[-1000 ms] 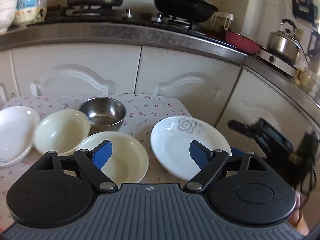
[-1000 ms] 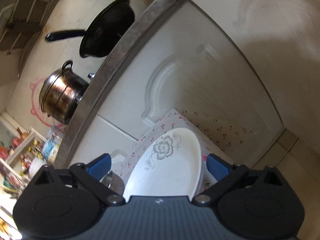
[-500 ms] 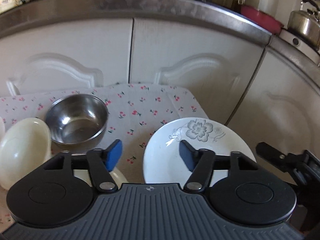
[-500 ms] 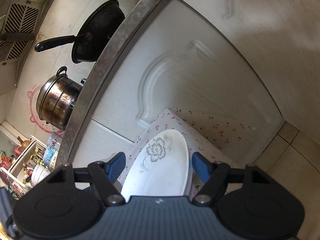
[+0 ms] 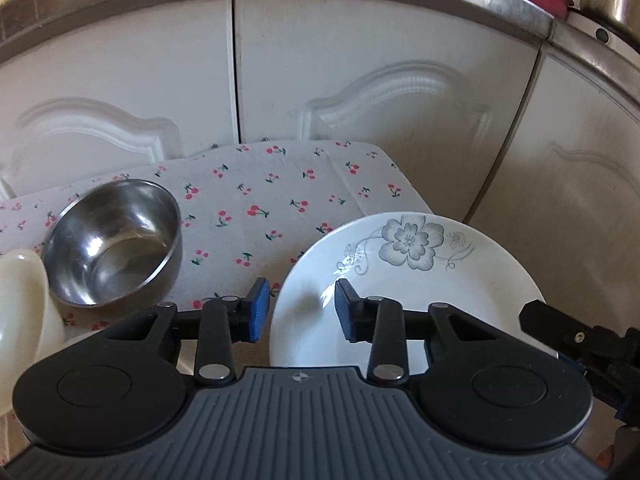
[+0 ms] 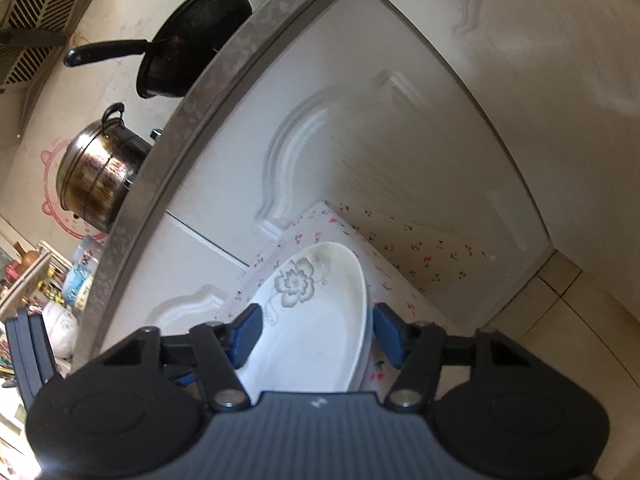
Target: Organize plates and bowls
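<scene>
Both grippers closing in since earlier frame; left gripper (image 5: 298, 308) straddling plate (image 5: 404, 280) near-left rim, jaws narrowing, not yet pressing; right gripper (image 6: 316, 336) clamping plate's right edge; plate lying on bench (image 5: 256, 200), right of steel bowl (image 5: 114, 244)

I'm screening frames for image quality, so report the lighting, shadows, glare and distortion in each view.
Left wrist view: even daylight, fisheye bends the steel counter edge, highlights glint in the shiny steel bowl, and a soft shadow lies on the white flower-printed plate. Right wrist view: dimmer and tilted, the same plate appears stretched into an oval, and glare burns out the lower left corner.
</scene>
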The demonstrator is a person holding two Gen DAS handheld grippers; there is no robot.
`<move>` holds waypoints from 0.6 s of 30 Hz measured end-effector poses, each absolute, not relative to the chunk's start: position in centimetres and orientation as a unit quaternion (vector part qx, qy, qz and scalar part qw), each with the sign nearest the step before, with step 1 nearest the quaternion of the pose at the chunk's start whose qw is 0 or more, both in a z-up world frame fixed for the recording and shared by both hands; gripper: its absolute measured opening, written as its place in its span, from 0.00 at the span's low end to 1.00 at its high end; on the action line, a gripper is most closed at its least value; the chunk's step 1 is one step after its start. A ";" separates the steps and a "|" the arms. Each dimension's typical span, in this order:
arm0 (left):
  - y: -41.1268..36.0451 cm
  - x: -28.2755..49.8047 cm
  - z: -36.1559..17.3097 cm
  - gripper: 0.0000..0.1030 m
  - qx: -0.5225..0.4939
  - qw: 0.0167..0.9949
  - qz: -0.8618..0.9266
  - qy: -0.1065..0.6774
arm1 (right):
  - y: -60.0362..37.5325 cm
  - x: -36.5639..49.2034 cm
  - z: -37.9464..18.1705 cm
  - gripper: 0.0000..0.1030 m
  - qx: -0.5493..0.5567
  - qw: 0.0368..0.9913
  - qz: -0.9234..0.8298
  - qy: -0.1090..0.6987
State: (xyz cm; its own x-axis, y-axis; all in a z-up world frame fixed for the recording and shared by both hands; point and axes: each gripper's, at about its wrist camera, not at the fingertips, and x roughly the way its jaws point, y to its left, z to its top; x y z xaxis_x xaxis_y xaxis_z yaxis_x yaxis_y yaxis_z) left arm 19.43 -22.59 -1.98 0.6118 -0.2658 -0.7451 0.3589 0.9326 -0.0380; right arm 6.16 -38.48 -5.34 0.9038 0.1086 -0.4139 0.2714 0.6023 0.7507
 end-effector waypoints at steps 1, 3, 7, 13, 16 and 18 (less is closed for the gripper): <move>-22.7 19.5 -2.2 0.41 0.058 0.894 -0.176 0.408 | -38.4 6.3 -5.4 0.51 0.440 0.870 -0.048 0.218; -23.1 20.0 -2.7 0.41 0.059 0.892 -0.175 0.414 | -38.3 6.5 -5.6 0.49 0.435 0.870 -0.049 0.225; -23.2 20.1 -3.1 0.41 0.061 0.891 -0.175 0.415 | -38.4 6.6 -5.8 0.48 0.435 0.870 -0.047 0.227; -23.5 19.5 -3.0 0.41 0.069 0.892 -0.172 0.412 | -37.9 6.7 -5.5 0.48 0.416 0.878 -0.049 0.231; -23.3 19.2 -2.9 0.40 0.062 0.894 -0.166 0.412 | -37.6 6.7 -5.3 0.49 0.406 0.883 -0.049 0.232; -23.0 18.8 -2.6 0.40 0.054 0.895 -0.162 0.413 | -37.6 6.6 -5.3 0.49 0.411 0.881 -0.045 0.229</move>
